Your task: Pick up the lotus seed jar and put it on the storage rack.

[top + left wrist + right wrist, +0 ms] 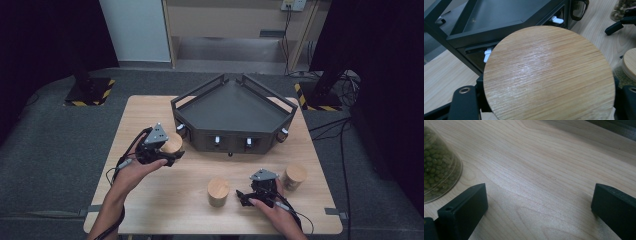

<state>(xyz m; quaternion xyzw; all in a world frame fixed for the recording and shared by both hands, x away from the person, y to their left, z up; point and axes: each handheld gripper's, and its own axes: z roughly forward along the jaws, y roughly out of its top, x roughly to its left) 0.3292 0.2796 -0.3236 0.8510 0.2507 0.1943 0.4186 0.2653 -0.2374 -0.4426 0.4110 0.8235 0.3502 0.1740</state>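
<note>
two grippers are at work on the wooden desk (165, 200). closest to the person, the right gripper (246, 198) sits low by the near edge of the desk. its two black jaws stand wide apart, with only bare wood between them, so it holds nothing. in the right gripper view a clear jar of green beans (437, 167) stands just to the side of one jaw and does not touch it. in the high view this looks like the middle jar (218, 191) with a round wooden lid, just beside the right gripper. a bit further to the right stands one more jar (294, 176) with the same kind of lid, near that hand.

further away, on the left, the left gripper (170, 150) is closed tight on a third jar (173, 142). in the left gripper view its big round wooden lid (549, 75) sits right between the black jaws, and the jar is up off the desk, close to the front left corner of the tray.

furthest back is the big dark tray (200, 97) with a raised rail around it. small white clips show along its front wall.
</note>
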